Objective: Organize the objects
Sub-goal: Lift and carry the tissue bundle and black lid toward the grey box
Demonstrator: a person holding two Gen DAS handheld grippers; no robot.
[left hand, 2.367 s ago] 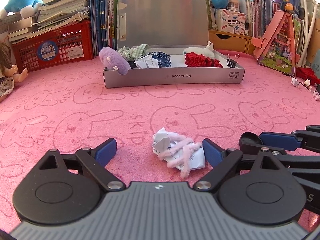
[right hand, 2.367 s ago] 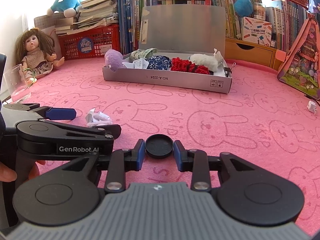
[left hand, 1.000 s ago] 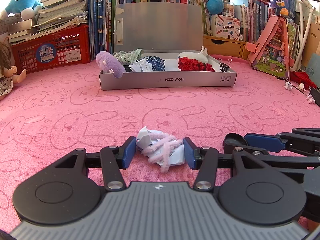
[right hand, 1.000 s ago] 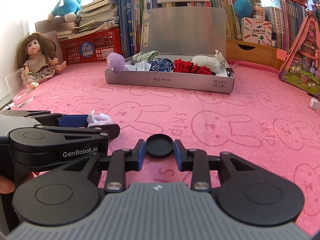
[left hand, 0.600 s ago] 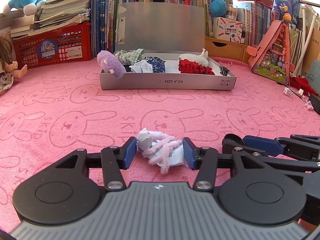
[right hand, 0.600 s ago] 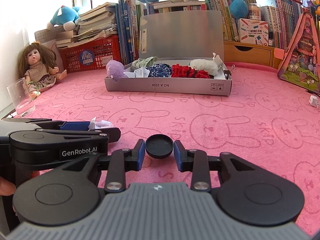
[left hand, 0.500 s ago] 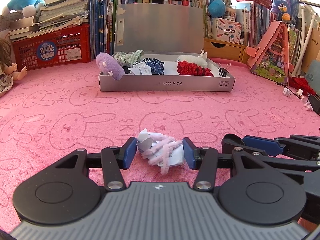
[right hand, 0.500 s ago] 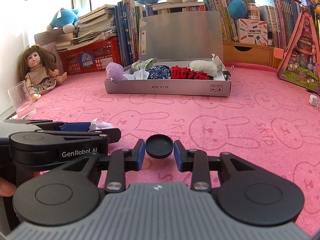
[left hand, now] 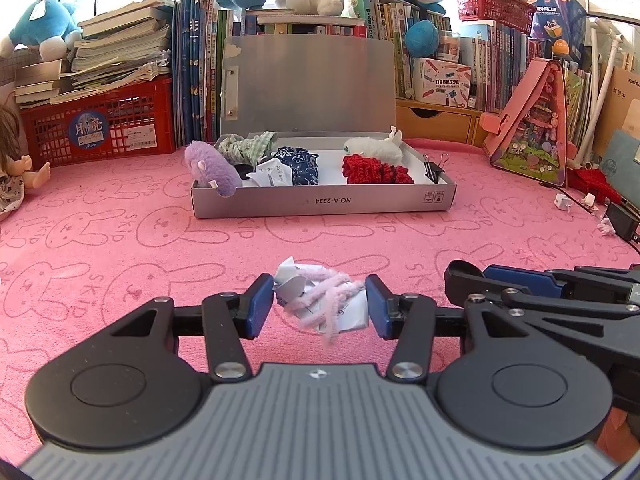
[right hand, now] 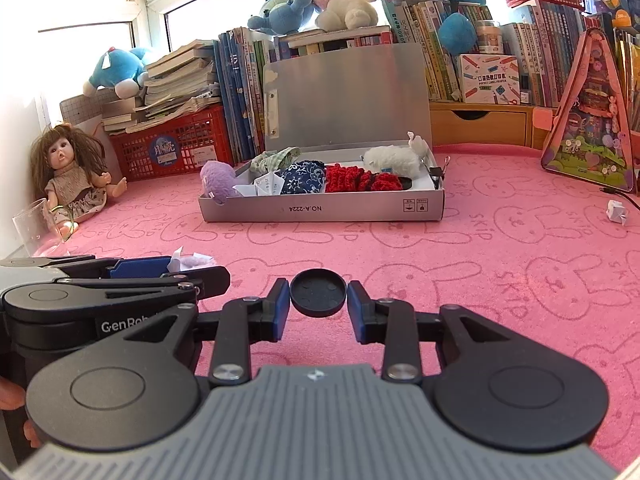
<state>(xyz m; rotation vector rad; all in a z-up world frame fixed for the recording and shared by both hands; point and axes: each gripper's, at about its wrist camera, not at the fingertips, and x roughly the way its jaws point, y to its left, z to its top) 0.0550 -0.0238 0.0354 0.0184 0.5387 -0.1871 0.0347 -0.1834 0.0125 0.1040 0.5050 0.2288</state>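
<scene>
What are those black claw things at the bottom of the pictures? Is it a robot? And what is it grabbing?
It isn't a robot. A person holds a grabbing tool in each hand, and each tool has a small camera looking out along its two blue-tipped fingers. So one picture comes from the left tool and the other from the right tool.

The left gripper is squeezing a crumpled paper wad with fuzzy pink string. The right gripper is pinching a small round black lid. You can spot each tool from the side in the other's picture.

Everything sits on a pink bunny blanket. Further back is an open grey box already holding small soft things, like a purple fluffy toy and red knitting. Books and plush toys stand behind.
</scene>
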